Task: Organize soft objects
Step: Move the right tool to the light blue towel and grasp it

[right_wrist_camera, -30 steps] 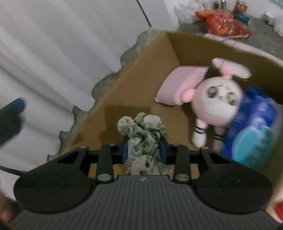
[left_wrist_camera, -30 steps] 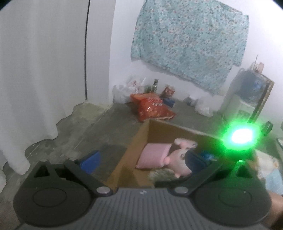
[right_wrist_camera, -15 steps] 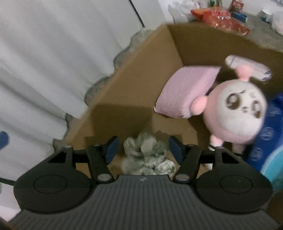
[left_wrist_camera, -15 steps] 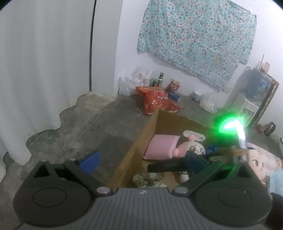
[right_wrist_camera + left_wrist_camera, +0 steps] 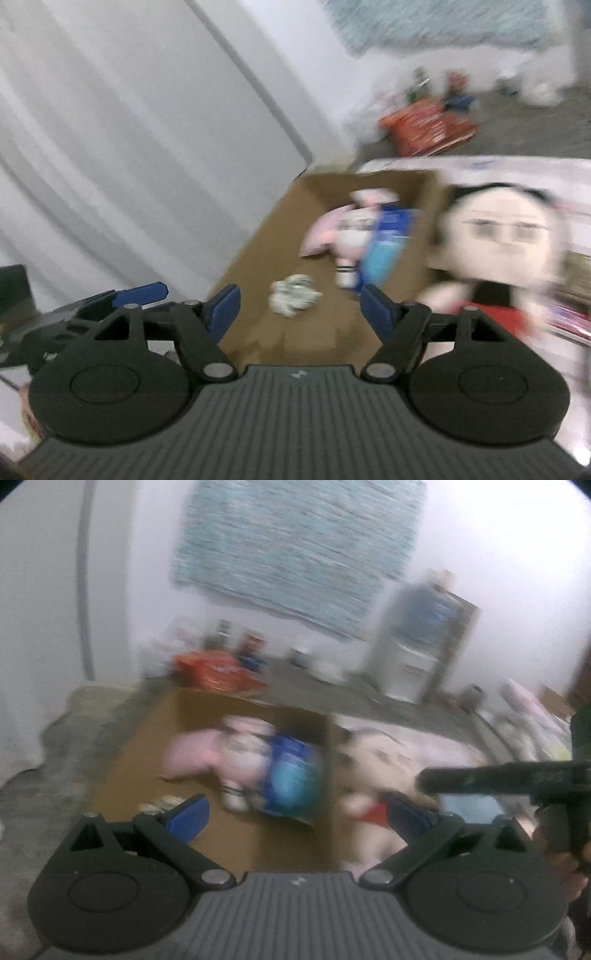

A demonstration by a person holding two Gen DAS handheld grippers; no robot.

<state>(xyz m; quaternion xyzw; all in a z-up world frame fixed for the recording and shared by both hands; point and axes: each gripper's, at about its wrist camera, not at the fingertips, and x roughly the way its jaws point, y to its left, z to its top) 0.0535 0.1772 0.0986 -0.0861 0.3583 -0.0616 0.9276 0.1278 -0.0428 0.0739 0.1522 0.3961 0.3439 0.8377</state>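
- The green-and-white scrunched cloth [image 5: 294,298] sits loose on the floor of the cardboard box [image 5: 258,258], just ahead of the right gripper [image 5: 299,304] and roughly centred between its blue pads, touching neither.
- Right gripper is spread wide with nothing in it, hanging over the near end of the box.
- Further ahead in the same box: a pink pillow [image 5: 320,236], a pink bunny plush [image 5: 351,243] leaning on it, and a blue pouch [image 5: 386,243] right against the plush on its right side.
- Off to the right of the right gripper, outside the box wall, there's a big-headed doll [image 5: 495,251] with black hair and a red top, pretty blurry.
- Left gripper [image 5: 297,814] is also splayed apart and holding nothing, hovering over the near part of the box [image 5: 155,746]; the cloth [image 5: 159,805] peeks out just by its left pad.
- From the left view the pillow [image 5: 192,753], plush [image 5: 243,753] and pouch [image 5: 291,775] are straight ahead, all smeared by motion blur.
- A dark part of the right gripper pokes in from the right edge of that view.
- Way beyond: orange snack bags [image 5: 428,127] on the floor, floral fabric [image 5: 295,546] on the wall, white curtain [image 5: 110,147] to the left.
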